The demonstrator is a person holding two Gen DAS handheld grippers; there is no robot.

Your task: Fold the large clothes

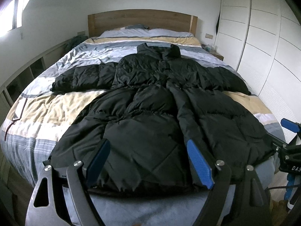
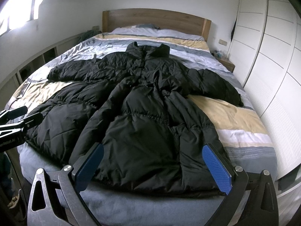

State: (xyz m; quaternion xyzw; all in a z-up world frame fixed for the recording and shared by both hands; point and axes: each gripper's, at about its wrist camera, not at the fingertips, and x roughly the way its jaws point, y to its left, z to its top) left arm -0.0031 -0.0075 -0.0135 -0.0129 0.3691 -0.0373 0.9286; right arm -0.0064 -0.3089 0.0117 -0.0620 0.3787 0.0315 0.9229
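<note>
The puffer coat (image 1: 150, 101) was black with a diamond quilting near the hem. The bed cover (image 1: 56, 109) had wide stripes of grey, white and pale yellow. The headboard (image 2: 156, 19) was brown wood. The gripper pads (image 2: 218, 169) were blue.

Glossy quilted coat (image 1: 150, 116), wooden headboard (image 1: 141, 21)

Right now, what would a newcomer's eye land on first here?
A big black puffer coat lies spread face up across the striped bed, sleeves out to both sides, collar toward the wooden headboard. Both hand-held grippers, left and right, are open at the coat's hem, holding nothing. White wardrobe doors line the right side.
</note>
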